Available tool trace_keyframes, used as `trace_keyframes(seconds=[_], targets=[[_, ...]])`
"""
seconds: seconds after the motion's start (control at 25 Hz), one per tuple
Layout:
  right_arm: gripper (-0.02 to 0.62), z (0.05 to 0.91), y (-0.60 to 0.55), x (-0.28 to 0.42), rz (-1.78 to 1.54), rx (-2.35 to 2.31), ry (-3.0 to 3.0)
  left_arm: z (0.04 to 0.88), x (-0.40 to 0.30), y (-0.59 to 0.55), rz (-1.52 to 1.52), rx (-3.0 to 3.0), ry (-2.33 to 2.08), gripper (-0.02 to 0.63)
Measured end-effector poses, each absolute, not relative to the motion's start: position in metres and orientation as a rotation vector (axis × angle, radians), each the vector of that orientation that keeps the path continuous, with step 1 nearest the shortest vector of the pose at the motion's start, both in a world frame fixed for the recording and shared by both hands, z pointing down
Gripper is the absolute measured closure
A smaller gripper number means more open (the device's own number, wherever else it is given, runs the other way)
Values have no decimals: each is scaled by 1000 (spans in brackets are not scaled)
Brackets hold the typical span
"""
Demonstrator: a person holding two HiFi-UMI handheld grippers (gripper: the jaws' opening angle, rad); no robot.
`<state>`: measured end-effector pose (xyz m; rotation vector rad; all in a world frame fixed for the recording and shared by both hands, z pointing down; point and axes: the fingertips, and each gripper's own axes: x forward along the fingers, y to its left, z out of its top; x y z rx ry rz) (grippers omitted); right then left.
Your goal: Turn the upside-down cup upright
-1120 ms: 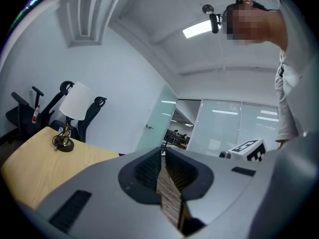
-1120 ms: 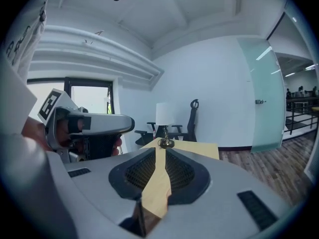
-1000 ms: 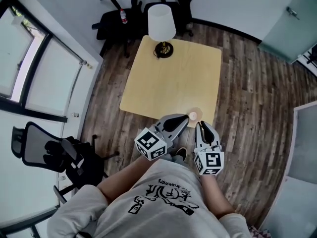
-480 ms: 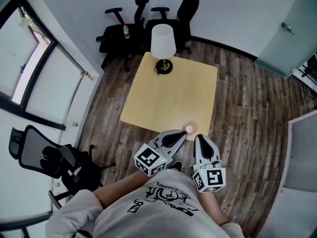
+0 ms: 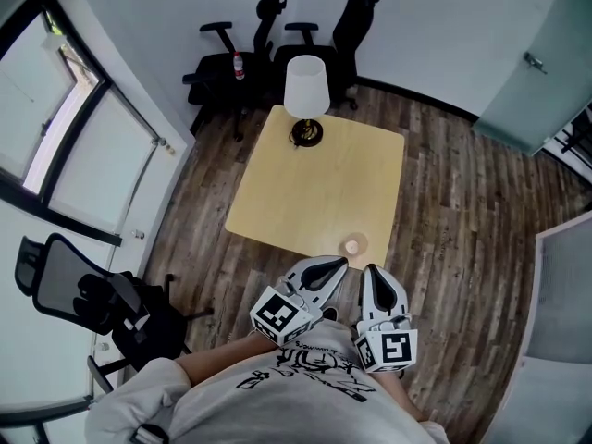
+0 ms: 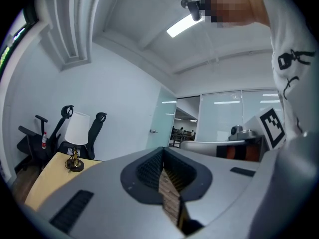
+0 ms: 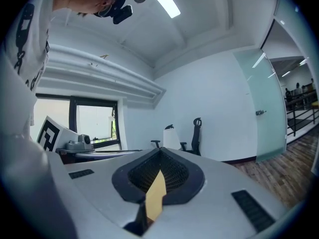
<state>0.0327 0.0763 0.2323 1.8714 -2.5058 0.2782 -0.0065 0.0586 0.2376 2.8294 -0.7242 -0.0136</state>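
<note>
A small pale cup [image 5: 352, 245] stands near the front edge of the square wooden table [image 5: 305, 192] in the head view; from here its top shows as a light round patch, and I cannot tell which way up it is. My left gripper [image 5: 339, 264] and right gripper [image 5: 369, 271] hover side by side just in front of that table edge, close to the person's chest, both shut and empty. In each gripper view the jaws meet with nothing between them. Neither gripper touches the cup.
A white-shaded lamp [image 5: 306, 95] on a dark base stands at the table's far edge. Black office chairs [image 5: 277, 26] line the far wall; another chair [image 5: 88, 285] is at the left by the windows. A glass door [image 5: 546, 63] is at the right.
Both grippers have drawn back from the table edge toward the person and risen. The cup, earlier right at the left gripper's tip, now stands apart from both.
</note>
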Motion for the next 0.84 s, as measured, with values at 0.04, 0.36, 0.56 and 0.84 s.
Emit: trace_keyframes(seconds=[0.04, 0.36, 0.56, 0.84], targets=[[572, 232, 78, 31, 273, 1869, -2503, 239, -6, 59, -14, 2830, -722, 595], [572, 238, 78, 38, 305, 1869, -2496, 242, 3, 62, 0, 2846, -700, 595], [571, 241, 78, 37, 316, 1857, -2497, 244, 2, 59, 15, 2837, -708, 595], [572, 242, 74, 45, 316, 1860, -2499, 245, 8, 57, 18, 2835, -700, 595]])
